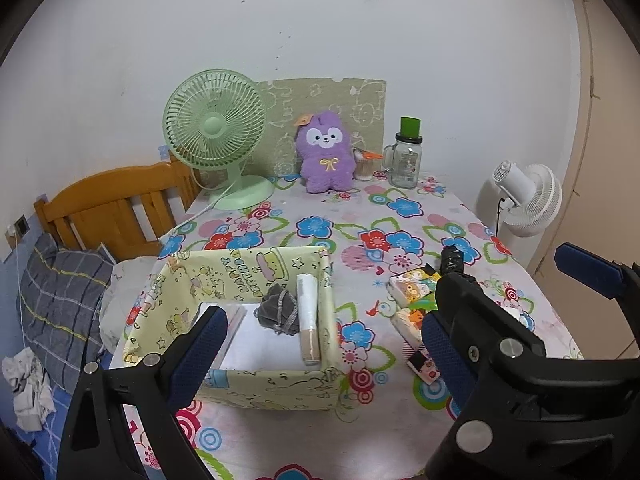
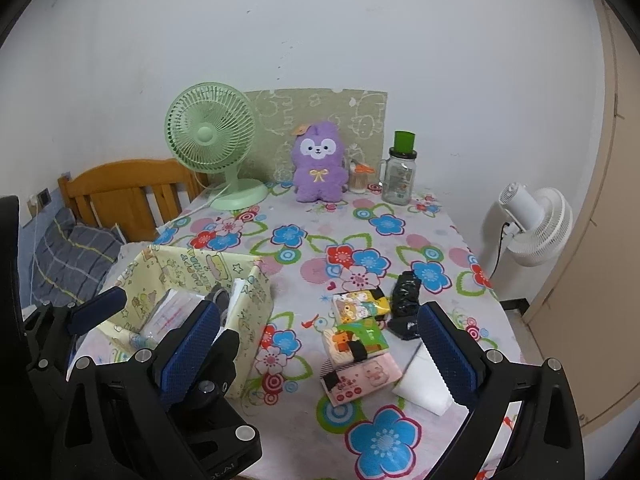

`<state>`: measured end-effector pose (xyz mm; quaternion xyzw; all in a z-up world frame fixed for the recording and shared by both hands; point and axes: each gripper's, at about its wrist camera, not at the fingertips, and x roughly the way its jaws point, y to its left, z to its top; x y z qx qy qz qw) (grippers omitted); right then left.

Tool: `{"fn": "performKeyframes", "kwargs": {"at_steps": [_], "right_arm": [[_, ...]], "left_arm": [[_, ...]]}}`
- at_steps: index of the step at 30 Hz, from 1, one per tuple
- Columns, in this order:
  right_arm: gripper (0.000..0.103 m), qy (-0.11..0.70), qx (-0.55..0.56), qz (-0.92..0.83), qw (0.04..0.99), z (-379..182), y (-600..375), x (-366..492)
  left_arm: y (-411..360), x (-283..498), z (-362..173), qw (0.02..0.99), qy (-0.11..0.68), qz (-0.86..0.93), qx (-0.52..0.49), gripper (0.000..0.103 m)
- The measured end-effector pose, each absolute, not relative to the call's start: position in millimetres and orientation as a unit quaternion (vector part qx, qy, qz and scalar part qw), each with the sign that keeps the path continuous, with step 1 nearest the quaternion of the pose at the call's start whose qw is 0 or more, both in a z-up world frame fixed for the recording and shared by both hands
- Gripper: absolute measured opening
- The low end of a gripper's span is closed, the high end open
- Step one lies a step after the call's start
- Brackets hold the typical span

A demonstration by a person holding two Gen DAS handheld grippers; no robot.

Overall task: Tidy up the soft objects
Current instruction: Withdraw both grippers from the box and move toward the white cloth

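Left wrist view: your left gripper [image 1: 320,344] hangs released over the yellow box [image 1: 256,388] at the table's left edge. Right wrist view: right gripper [image 2: 324,344] spread, empty; tissue packs [image 2: 360,344] near the front edge are light, squashy, so pinch mid-pack.

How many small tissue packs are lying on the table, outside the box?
3, in a row right of the box: the yellow pack farthest, the green pack in the middle, the pink pack nearest. More may be hidden inside the box.
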<state>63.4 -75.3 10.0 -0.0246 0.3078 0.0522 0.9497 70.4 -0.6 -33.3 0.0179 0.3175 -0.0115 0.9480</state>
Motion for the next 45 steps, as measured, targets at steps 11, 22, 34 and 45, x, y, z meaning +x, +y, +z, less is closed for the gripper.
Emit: {"fn": "performKeyframes", "kwargs": {"at_steps": [11, 22, 34, 45], "right_arm": [[0.100, 0.299, -0.021, 0.038, 0.953, 14, -105, 58], [0.100, 0.298, -0.016, 0.013, 0.954, 8, -136, 58], [0.100, 0.292, -0.016, -0.001, 0.956, -4, -171, 58], [0.100, 0.300, -0.005, -0.009, 0.954, -22, -195, 62]], "left_arm": [[-30, 70, -30, 0.948, 0.314, -0.029, 0.028, 0.099], [-61, 75, -36, 0.947, 0.314, -0.050, 0.038, 0.099], [-97, 81, -48, 0.944, 0.317, -0.075, 0.051, 0.099], [-120, 89, -65, 0.940, 0.324, -0.095, 0.058, 0.099]]}}
